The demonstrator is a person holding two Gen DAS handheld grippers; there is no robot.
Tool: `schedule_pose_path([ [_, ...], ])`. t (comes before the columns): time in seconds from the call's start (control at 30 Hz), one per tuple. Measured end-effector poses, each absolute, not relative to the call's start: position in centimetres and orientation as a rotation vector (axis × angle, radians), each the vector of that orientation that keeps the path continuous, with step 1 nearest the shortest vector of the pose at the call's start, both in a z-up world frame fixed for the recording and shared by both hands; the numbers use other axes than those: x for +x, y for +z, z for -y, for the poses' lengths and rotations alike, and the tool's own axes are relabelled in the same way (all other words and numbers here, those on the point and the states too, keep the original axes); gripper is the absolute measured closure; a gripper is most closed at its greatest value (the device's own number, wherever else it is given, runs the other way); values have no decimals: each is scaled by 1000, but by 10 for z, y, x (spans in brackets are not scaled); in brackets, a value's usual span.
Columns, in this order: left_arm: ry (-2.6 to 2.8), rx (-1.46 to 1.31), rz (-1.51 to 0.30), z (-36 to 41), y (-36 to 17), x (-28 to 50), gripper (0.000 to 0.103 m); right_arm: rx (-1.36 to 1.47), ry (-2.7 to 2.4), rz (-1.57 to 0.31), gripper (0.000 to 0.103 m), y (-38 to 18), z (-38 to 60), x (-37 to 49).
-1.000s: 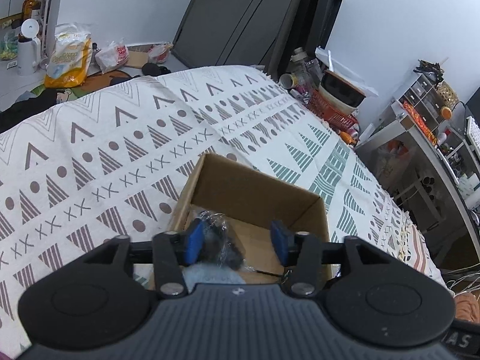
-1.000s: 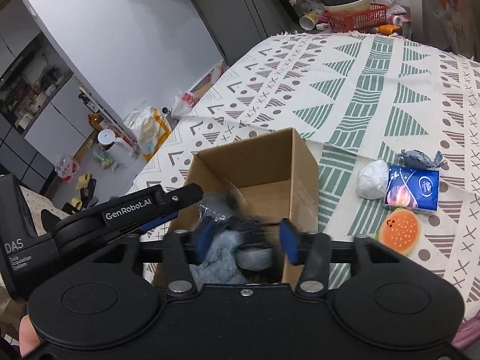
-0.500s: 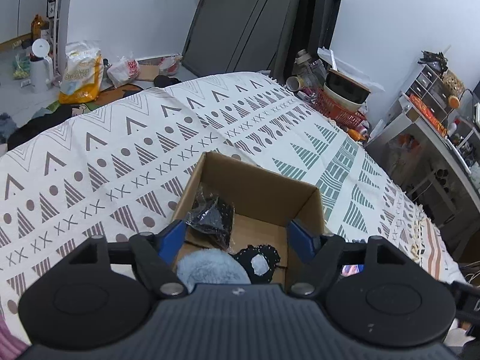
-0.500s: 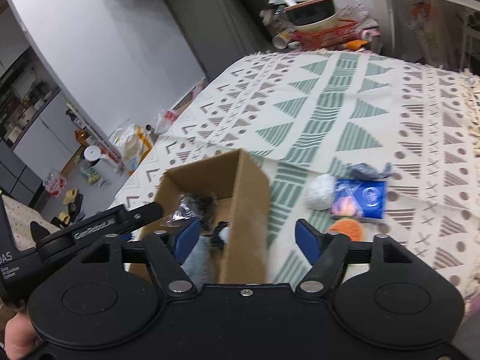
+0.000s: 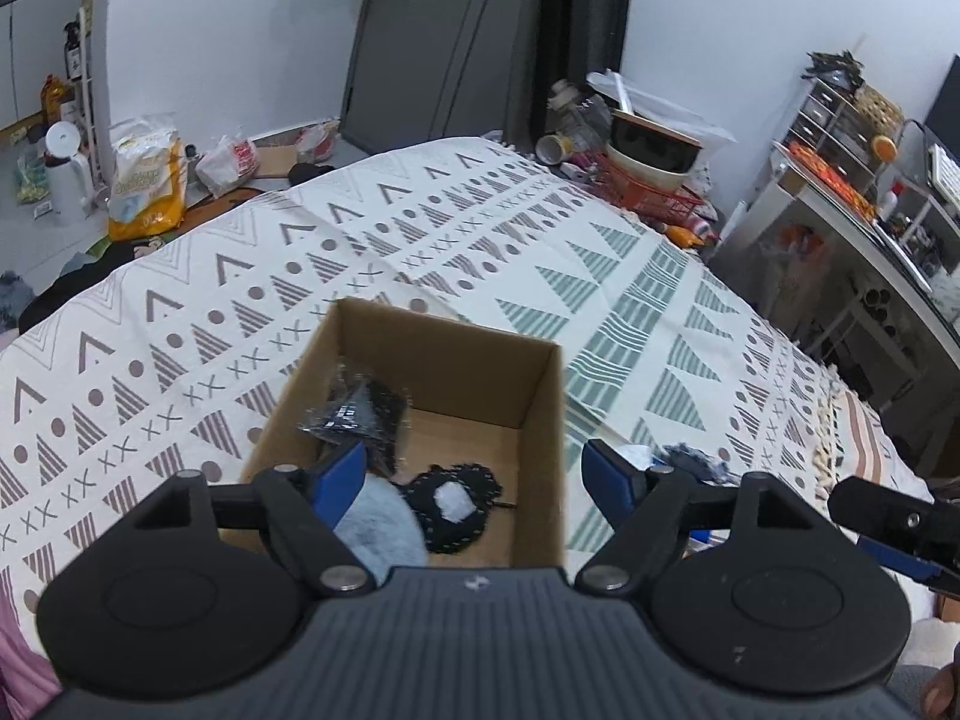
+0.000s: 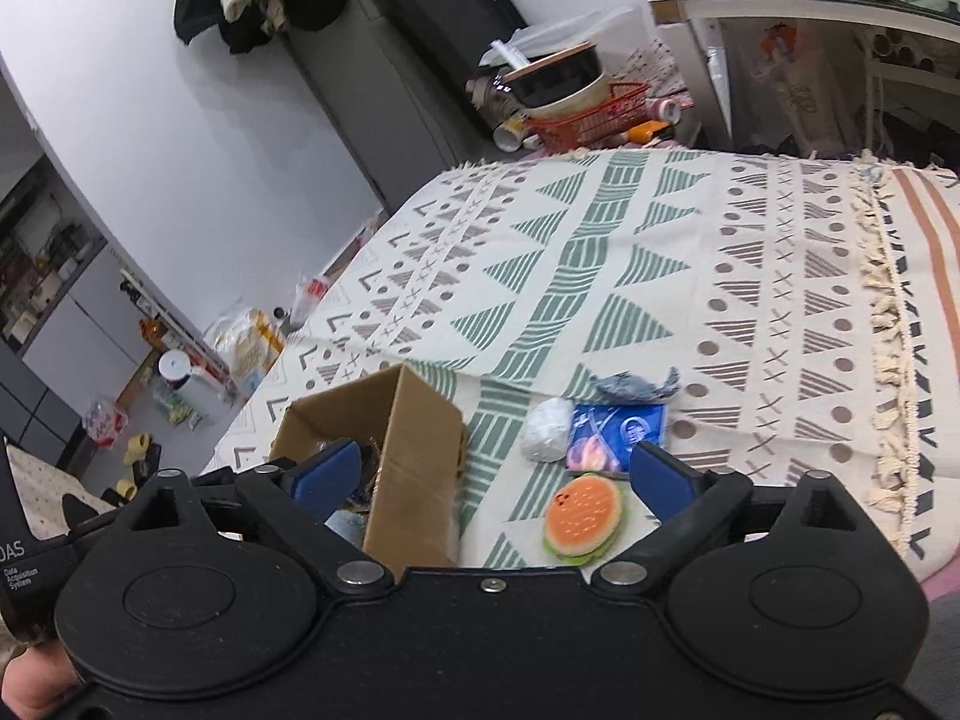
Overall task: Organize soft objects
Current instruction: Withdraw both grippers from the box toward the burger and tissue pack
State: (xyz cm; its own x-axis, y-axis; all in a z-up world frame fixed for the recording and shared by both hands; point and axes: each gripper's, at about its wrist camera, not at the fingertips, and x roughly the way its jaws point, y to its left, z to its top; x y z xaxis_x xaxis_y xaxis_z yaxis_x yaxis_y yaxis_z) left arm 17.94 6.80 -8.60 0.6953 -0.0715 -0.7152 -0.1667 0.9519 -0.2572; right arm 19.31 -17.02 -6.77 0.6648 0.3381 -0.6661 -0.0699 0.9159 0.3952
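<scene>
Both tongs are spread wide and hold nothing: the left gripper [image 5: 477, 474] hangs over the open cardboard box [image 5: 543, 420], the right gripper [image 6: 495, 474] over the patterned cloth [image 6: 750, 276] beside it. Plenty of bare woven cloth lies beyond the box's stiff walls. Inside sit a fluffy blue-grey pad [image 5: 375, 531], a black lacy piece [image 5: 456, 504] and a crinkly bag [image 5: 360, 414]. Outside lie a burger-shaped sponge [image 6: 582, 516], a white wad [image 6: 546, 438] and a glossy blue packet [image 6: 618, 438].

Held in the open cardboard box [image 5: 528, 384]: 1 pale blue fluffy piece [image 5: 384, 531], 1 black lace piece [image 5: 459, 504], 1 dark wrapped bundle [image 5: 360, 414]; laid just beside it: burger plush [image 6: 583, 516], white ball [image 6: 547, 438], blue packet [image 6: 618, 435], grey cloth [image 6: 636, 385].
</scene>
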Motion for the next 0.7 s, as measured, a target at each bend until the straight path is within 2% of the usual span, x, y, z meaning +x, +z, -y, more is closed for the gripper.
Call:
schedule_pose_path([
  [0.37,80,-235,-838,-19,-85,182,25,457,227,-818,1,-79,227,196],
  [0.5,70,-246,-845,-8,-86,181,12,488,232,-822,1,-88,243,200],
  [0.7,79,-255,-872,9,-88,186,10,478,263,-827,0,-100,252,203],
])
